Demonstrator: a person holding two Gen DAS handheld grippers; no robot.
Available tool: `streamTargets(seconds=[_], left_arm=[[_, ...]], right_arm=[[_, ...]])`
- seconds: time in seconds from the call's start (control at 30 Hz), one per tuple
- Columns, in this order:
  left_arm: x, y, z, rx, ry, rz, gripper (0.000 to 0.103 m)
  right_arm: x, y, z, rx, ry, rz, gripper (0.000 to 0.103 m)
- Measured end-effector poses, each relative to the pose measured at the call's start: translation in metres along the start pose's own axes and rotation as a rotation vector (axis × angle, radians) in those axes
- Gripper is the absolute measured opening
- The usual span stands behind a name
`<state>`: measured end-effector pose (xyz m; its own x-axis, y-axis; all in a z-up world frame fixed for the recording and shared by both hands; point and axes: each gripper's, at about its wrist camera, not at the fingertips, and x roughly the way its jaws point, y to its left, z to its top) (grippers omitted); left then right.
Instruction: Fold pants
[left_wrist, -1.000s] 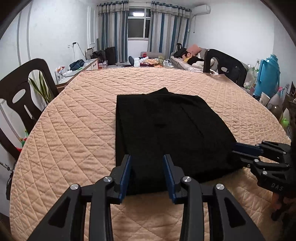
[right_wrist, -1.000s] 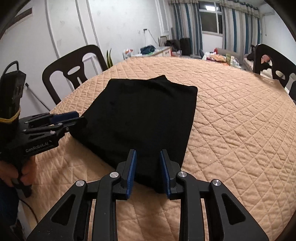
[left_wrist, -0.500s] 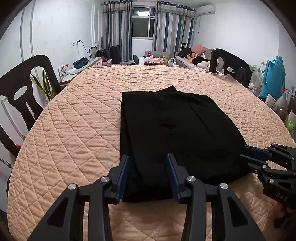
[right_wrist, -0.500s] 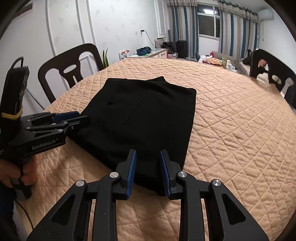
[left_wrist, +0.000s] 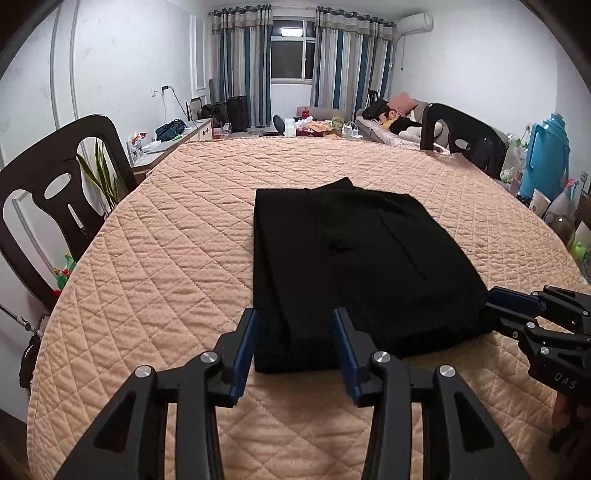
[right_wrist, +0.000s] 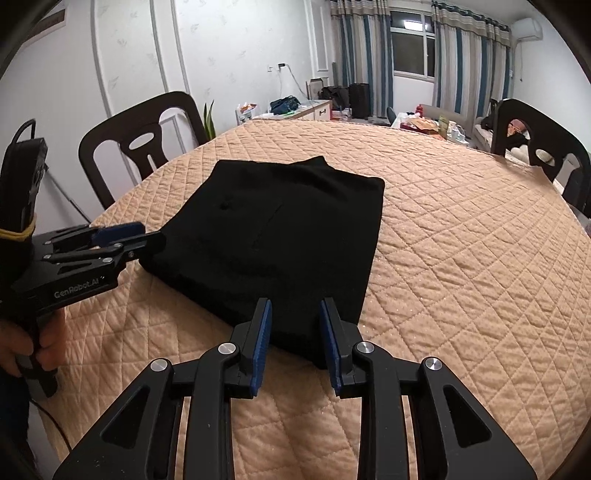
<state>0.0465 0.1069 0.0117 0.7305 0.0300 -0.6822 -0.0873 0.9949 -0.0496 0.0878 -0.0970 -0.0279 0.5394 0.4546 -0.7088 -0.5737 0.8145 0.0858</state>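
Left tongs (left_wrist: 295, 343): jaws spread wide, straddling the near left corner of the folded black cloth pants (left_wrist: 343, 266), gripping nothing.
Right tongs (right_wrist: 295, 332): also parted, at the near right corner, empty.
Pants: flat rectangle on the peach quilted tabletop (left_wrist: 166, 258), near edge toward me.
Risk: pinching only the top layer would drag the stack askew and undo the fold.
Beyond: dark wooden chair (left_wrist: 55, 184).

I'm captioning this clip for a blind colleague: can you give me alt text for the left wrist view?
Folded black pants lie on a round table under a quilted peach cover. The left claw sits open around their near edge, and the right claw reaches their near right corner from the side. Dark chairs and striped curtains stand behind.
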Motion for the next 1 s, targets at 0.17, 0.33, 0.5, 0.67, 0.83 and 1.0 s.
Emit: streamTargets(seconds=[0.17, 0.33, 0.5, 0.67, 0.83, 1.0], left_arm=[[0.004, 0.001, -0.001, 0.005, 0.005, -0.002, 0.045], [-0.011, 0.0, -0.005, -0.009, 0.003, -0.005, 0.045], [-0.02, -0.005, -0.02, 0.008, 0.031, -0.004, 0.045], [-0.015, -0.005, -0.032, 0.012, 0.07, 0.021, 0.047], [-0.005, -0.006, -0.043, 0.021, 0.123, 0.039, 0.048], [-0.006, -0.006, -0.046, -0.004, 0.131, 0.019, 0.053]], right_arm=[[0.003, 0.002, -0.002, -0.019, 0.006, 0.002, 0.028], [-0.015, 0.003, -0.002, -0.001, -0.017, 0.016, 0.028], [-0.025, 0.001, -0.017, -0.031, 0.02, -0.012, 0.04], [-0.022, -0.002, -0.033, -0.072, 0.073, -0.068, 0.04], [-0.01, -0.011, -0.041, -0.048, 0.12, -0.103, 0.041], [-0.01, -0.01, -0.042, -0.049, 0.123, -0.111, 0.042]])
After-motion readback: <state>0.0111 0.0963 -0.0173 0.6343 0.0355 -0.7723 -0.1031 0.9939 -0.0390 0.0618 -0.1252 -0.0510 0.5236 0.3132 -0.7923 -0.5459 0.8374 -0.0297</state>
